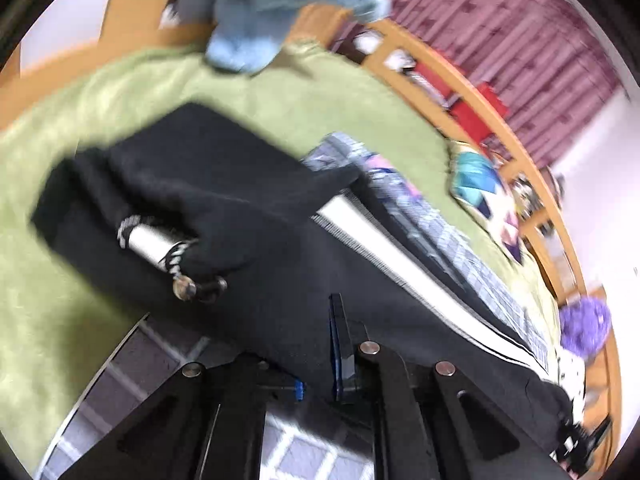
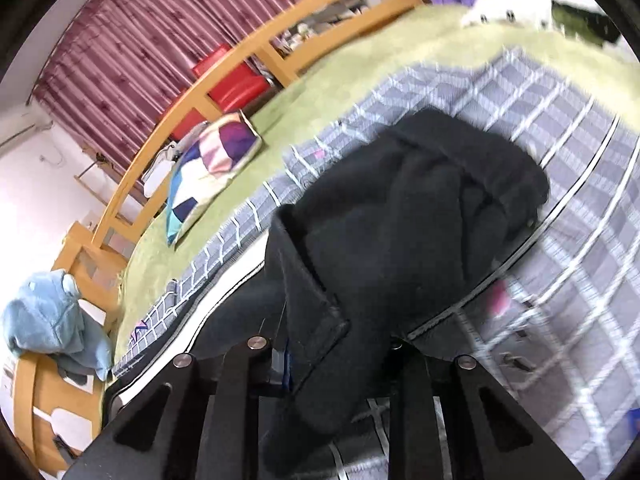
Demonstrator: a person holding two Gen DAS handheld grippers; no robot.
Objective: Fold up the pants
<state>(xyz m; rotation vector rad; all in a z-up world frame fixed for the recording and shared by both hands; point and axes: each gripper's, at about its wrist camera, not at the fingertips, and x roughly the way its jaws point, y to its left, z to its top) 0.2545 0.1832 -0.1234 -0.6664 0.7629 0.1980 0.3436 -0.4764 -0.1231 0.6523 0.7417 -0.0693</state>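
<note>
I've got a wide green blanket (image 1: 248, 92) covering the bed, with a grey plaid sheet (image 2: 500, 92) laid over part of it. Behind runs the wooden bed rail (image 2: 256, 36), maroon curtains (image 2: 132, 36) beyond that. The black pants (image 1: 224, 184) sprawl across the plaid and the green, white side stripe (image 1: 400, 252) showing, the waist drawstring (image 1: 176, 258) with its metal tips lying on top. A patchwork pillow (image 2: 212, 160) sits on the green near the rail, a light blue garment (image 2: 48, 320) draped at the bed's corner. My right gripper (image 2: 340, 356) is clenched on a bunched fold of the pants, lifted toward the lens. My left gripper (image 1: 312, 364) has black cloth across its fingers; I can't tell whether it's clamped.
</note>
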